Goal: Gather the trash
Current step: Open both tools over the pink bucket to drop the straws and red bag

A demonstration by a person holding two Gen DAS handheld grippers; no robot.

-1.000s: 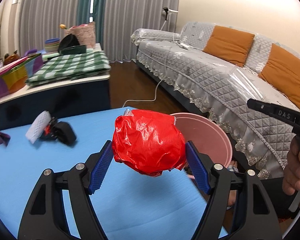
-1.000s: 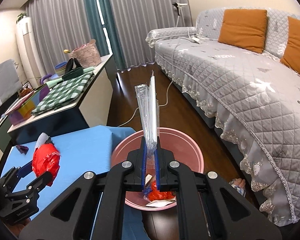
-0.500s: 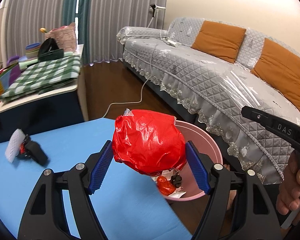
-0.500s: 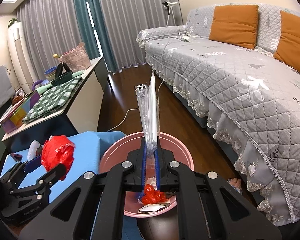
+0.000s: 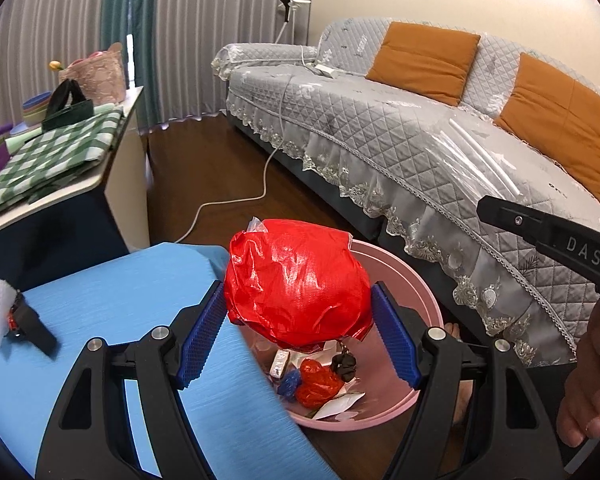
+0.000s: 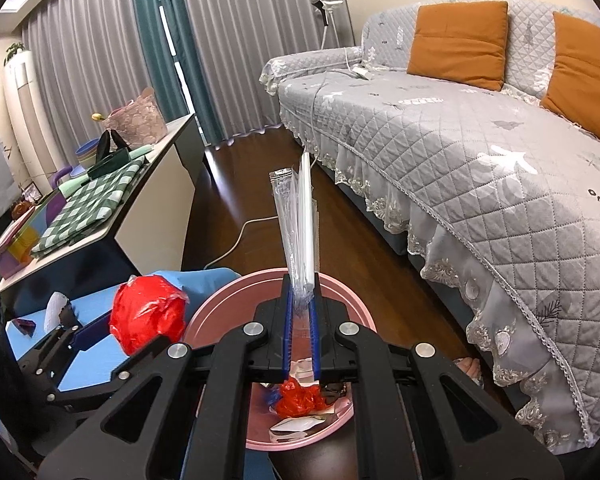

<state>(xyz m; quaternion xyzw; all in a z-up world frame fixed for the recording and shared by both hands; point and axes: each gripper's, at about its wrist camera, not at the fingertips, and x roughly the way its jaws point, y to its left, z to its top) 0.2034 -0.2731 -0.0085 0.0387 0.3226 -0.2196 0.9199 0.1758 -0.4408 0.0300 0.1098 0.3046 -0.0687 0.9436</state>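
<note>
Holding a crumpled red wrapper (image 5: 296, 280) in the wide-spread left gripper (image 5: 298, 328), at the blue table's (image 5: 112, 300) right edge over the pink bin (image 5: 416, 284). Right gripper (image 6: 300, 316) pinched shut on a clear plastic sleeve (image 6: 296, 220) (upright). Released early, could catch the rim and fall outside.

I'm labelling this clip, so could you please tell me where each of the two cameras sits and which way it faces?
Left wrist: on the left gripper, facing forward and down over the red wrapper it grips, toward the pink bin; the right gripper and a hand show at right.
Right wrist: on the right gripper, above the bin, shut on a clear plastic sleeve; the left gripper shows at left.
Shared: bin, wrapper, blue table, sofa.
</note>
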